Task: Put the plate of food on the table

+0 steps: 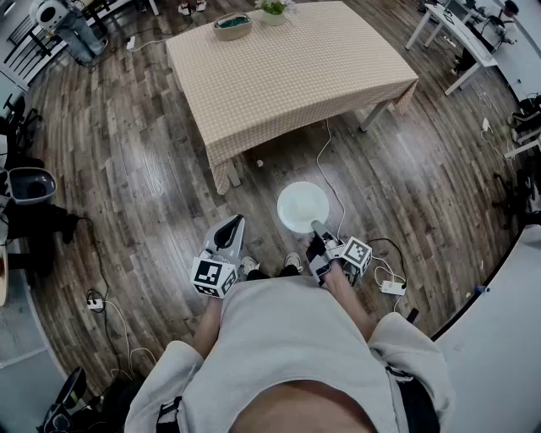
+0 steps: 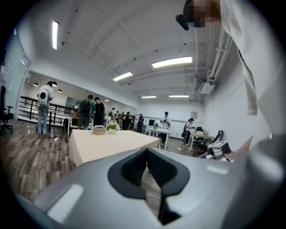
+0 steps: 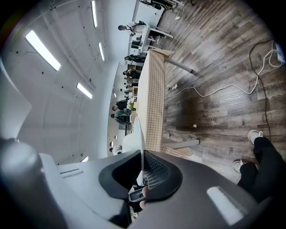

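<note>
A round white plate (image 1: 302, 205) hangs level over the wood floor, short of the table, with no food visible on it. My right gripper (image 1: 317, 227) is shut on its near rim. In the right gripper view the plate (image 3: 140, 134) shows edge-on as a thin white blade between the pads of the right gripper (image 3: 142, 155). My left gripper (image 1: 232, 223) is to the left of the plate and apart from it. Its jaws meet at the tips with nothing between them, as the left gripper view (image 2: 146, 150) shows. The table (image 1: 338, 76), under a checked cloth, is ahead.
A bowl (image 1: 232, 25) and a small potted plant (image 1: 273, 8) sit at the table's far edge. Cables (image 1: 328, 173) run across the floor beside the table leg, and a power strip (image 1: 392, 287) lies to my right. Desks (image 1: 461, 38) stand at the far right, and several people are in the background.
</note>
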Action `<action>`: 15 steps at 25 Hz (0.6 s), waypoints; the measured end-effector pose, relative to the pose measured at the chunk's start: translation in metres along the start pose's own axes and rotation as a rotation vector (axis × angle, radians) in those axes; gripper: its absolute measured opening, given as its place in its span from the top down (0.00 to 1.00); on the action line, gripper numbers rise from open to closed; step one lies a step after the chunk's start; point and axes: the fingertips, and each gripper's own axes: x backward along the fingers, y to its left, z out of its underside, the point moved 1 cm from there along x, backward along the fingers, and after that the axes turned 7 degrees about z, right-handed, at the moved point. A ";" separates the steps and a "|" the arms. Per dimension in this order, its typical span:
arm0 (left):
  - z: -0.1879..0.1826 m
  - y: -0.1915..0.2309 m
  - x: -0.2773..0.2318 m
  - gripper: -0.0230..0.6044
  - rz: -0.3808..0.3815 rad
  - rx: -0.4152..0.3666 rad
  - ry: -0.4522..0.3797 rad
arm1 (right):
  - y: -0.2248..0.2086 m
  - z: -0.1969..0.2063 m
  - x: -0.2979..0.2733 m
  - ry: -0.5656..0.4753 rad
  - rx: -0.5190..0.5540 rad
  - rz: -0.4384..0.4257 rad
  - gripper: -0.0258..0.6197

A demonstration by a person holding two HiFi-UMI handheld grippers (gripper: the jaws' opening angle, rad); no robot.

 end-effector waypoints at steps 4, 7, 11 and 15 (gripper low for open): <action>0.000 0.000 0.000 0.95 -0.002 0.000 0.000 | -0.003 0.001 0.003 0.007 0.016 0.057 0.94; 0.000 -0.001 0.000 0.95 -0.007 -0.001 -0.002 | 0.001 0.001 0.000 0.012 0.009 0.012 0.94; 0.002 -0.004 0.001 0.95 -0.013 0.001 0.000 | -0.002 0.000 0.002 0.022 0.018 0.030 0.94; 0.002 -0.013 -0.003 0.95 -0.016 -0.002 0.004 | -0.002 -0.007 0.008 0.020 0.010 0.030 0.94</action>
